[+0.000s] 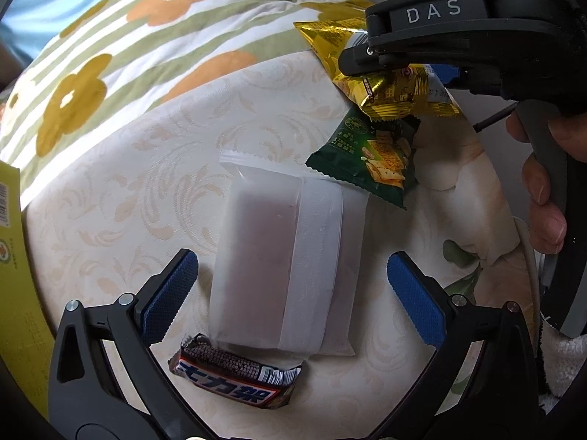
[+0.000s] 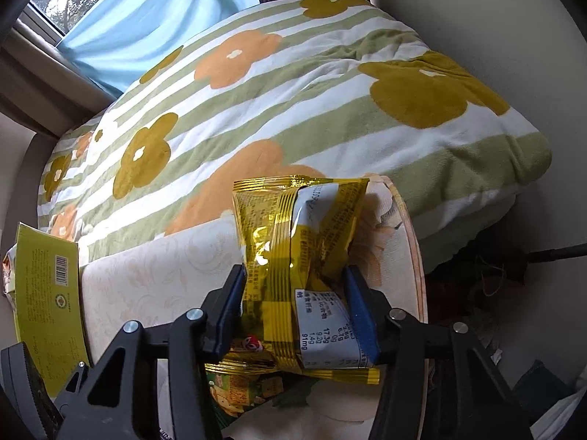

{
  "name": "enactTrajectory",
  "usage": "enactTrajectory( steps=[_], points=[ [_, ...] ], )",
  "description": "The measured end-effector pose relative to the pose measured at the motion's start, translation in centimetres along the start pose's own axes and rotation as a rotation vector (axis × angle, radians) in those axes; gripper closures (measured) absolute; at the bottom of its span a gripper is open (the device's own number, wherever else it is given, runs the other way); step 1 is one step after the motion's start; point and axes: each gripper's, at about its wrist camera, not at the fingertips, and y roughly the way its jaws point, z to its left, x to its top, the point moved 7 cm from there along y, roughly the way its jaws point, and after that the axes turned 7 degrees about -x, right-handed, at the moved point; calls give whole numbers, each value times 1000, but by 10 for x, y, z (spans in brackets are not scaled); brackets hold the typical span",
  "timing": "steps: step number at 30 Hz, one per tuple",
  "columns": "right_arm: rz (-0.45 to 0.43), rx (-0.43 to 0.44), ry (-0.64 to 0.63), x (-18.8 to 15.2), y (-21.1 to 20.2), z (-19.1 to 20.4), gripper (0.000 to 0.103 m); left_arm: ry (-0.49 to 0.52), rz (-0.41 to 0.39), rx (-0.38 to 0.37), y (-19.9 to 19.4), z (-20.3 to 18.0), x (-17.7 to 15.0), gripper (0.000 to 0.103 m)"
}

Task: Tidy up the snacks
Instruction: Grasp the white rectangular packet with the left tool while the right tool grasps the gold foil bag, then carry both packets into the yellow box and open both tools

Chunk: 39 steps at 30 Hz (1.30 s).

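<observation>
My right gripper (image 2: pixel 293 308) pinches the gold packet (image 2: pixel 301 242); my left gripper (image 1: pixel 293 293) hangs open astride the white packet (image 1: pixel 282 264), its length running straight ahead between the fingers.

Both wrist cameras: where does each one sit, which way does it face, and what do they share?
Left wrist: on the left gripper, facing steeply down at the table; its open blue pads straddle the white pack, chocolate bar nearer; the right gripper and a hand show too.
Right wrist: on the right gripper, facing down and out across the table to the floral blanket; its pads pinch the gold bag.
Shared: gold bag, green pack, blanket, table.
</observation>
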Motion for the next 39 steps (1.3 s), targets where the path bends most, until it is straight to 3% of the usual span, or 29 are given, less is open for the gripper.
enactTrajectory(
  steps=[8, 11, 12, 14, 29, 39],
  points=[
    [-22, 18, 8, 2, -7, 2, 55, 47, 5, 48, 4, -4, 0, 16],
    [-25, 20, 5, 4, -8, 3, 55, 67, -3, 80, 3, -5, 0, 27],
    [-25, 20, 6, 4, -8, 3, 55, 71, -9, 80, 2, -6, 1, 36],
    [-25, 22, 9, 4, -8, 3, 55, 74, -10, 83, 1, -6, 2, 40],
    [-72, 58, 9, 6, -33, 7, 55, 0, -17, 74, -20, -6, 4, 43],
    [-155, 99, -33, 1, -97, 23, 55, -85, -134, 89, -91, 1, 1, 43]
  ],
)
